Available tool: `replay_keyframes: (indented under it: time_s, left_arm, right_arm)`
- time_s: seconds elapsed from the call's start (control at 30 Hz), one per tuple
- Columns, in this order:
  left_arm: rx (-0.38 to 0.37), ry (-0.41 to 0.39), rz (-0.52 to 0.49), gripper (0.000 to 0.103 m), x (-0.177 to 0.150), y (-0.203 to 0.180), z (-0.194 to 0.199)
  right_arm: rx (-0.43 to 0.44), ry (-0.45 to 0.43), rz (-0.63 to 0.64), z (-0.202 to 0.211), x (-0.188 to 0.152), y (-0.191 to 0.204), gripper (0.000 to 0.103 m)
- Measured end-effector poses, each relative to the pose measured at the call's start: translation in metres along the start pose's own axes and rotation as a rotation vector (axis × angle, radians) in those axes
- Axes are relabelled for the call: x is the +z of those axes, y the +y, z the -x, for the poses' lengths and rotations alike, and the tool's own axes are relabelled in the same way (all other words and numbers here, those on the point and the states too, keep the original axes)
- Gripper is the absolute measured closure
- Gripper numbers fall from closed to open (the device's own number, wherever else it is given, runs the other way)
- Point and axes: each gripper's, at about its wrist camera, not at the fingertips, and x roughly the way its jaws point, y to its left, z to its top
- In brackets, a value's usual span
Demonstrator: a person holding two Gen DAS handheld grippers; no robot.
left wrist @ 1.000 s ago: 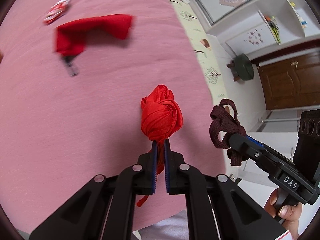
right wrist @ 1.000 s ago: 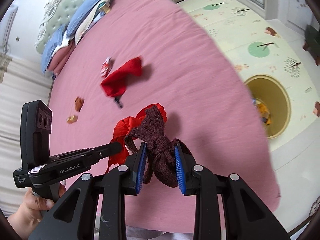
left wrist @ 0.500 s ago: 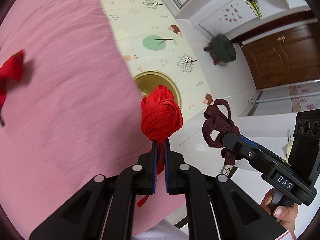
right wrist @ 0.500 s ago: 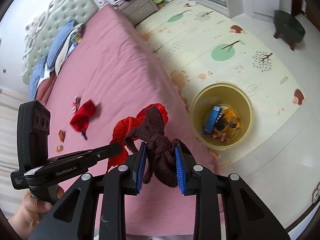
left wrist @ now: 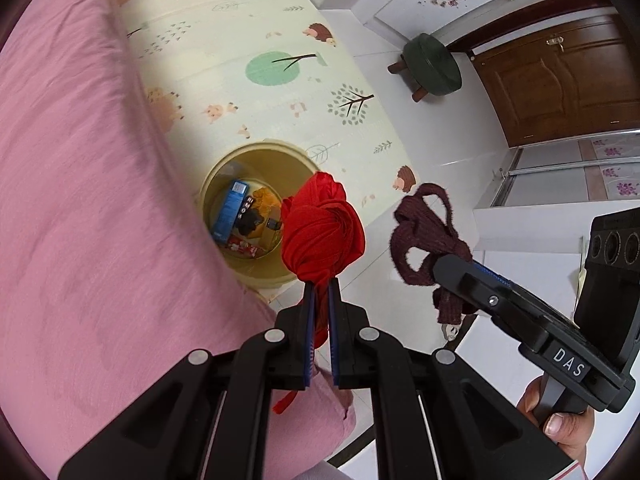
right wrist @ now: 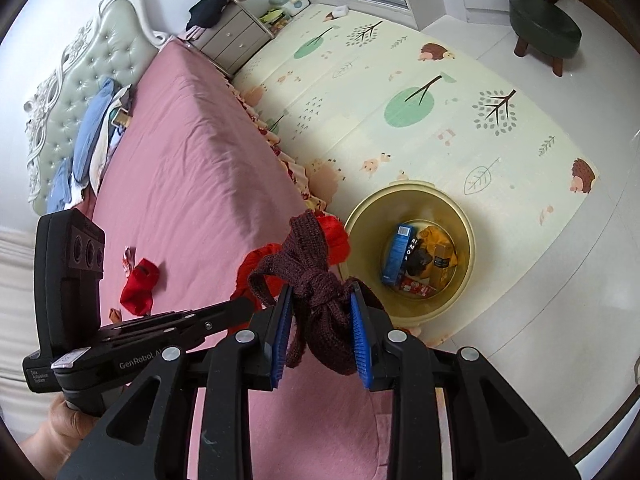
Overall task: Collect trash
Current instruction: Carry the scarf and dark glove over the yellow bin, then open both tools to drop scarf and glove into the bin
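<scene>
My left gripper point(left wrist: 321, 284) pinches the tail of a red knotted cloth bundle point(left wrist: 322, 236); its jaws are opening, the cloth still between the pads. My right gripper point(right wrist: 320, 290) grips a dark brown knitted bundle point(right wrist: 332, 320), and its jaws are opening too. Both bundles hang over the bed's edge, beside a yellow bin point(right wrist: 400, 189) on the floor that holds a blue box and wrappers. In the left wrist view the bin point(left wrist: 256, 147) lies just left of the red bundle, with the brown bundle point(left wrist: 426, 240) to the right.
The pink bed point(right wrist: 192, 160) fills the left, with another red cloth point(right wrist: 138, 288) and a small wrapper point(right wrist: 128, 258) on it. A patterned play mat point(right wrist: 400, 80) covers the floor. A green stool point(right wrist: 544, 24), a nightstand point(right wrist: 236, 40) and a wooden door point(left wrist: 560, 80) stand farther off.
Both grippers have swung with their bundles from over the bed to its edge beside the yellow bin. The right gripper's pads stand slightly wider apart than before.
</scene>
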Motion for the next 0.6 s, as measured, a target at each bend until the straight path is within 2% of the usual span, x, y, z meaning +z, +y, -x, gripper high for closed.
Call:
replay_keyframes:
  time_s: [0.03, 0.07, 0.1, 0.13, 0.17, 0.2, 0.27, 0.3, 0.6]
  left_arm:
    - [-0.003, 0.004, -0.001, 0.09, 0.002, -0.001, -0.002]
    - [0.003, 0.005, 0.004, 0.066, 0.006, -0.001, -0.005]
    - [0.021, 0.0, 0.016, 0.023, 0.009, 0.001, -0.006]
    - [0.07, -0.031, 0.041, 0.01, 0.011, 0.004, -0.006]
    - [0.1, -0.069, 0.066, 0.007, 0.013, 0.006, -0.004]
    - [0.09, -0.071, 0.08, 0.007, 0.014, 0.009, -0.005]
    - [0.047, -0.019, 0.103, 0.008, 0.016, 0.014, -0.013]
    - [0.052, -0.019, 0.105, 0.008, 0.016, 0.015, -0.014]
    - [0.089, -0.033, 0.037, 0.008, 0.002, 0.013, 0.005]
  right_arm:
    - [-0.002, -0.002, -0.008, 0.0, 0.003, -0.002, 0.069]
    - [-0.008, -0.014, -0.03, 0.0, 0.007, -0.007, 0.057]
    - [-0.007, -0.027, -0.044, 0.002, 0.01, -0.011, 0.048]
    - [-0.008, -0.035, -0.052, 0.002, 0.012, -0.014, 0.048]
    - [-0.017, -0.037, -0.055, 0.002, 0.015, -0.017, 0.048]
    - [-0.03, -0.037, -0.055, 0.001, 0.017, -0.02, 0.048]
    - [-0.033, -0.033, -0.072, 0.001, 0.02, -0.025, 0.048]
    - [-0.028, -0.03, -0.079, 0.0, 0.021, -0.027, 0.048]
    - [-0.02, -0.026, -0.103, 0.004, 0.019, -0.023, 0.047]
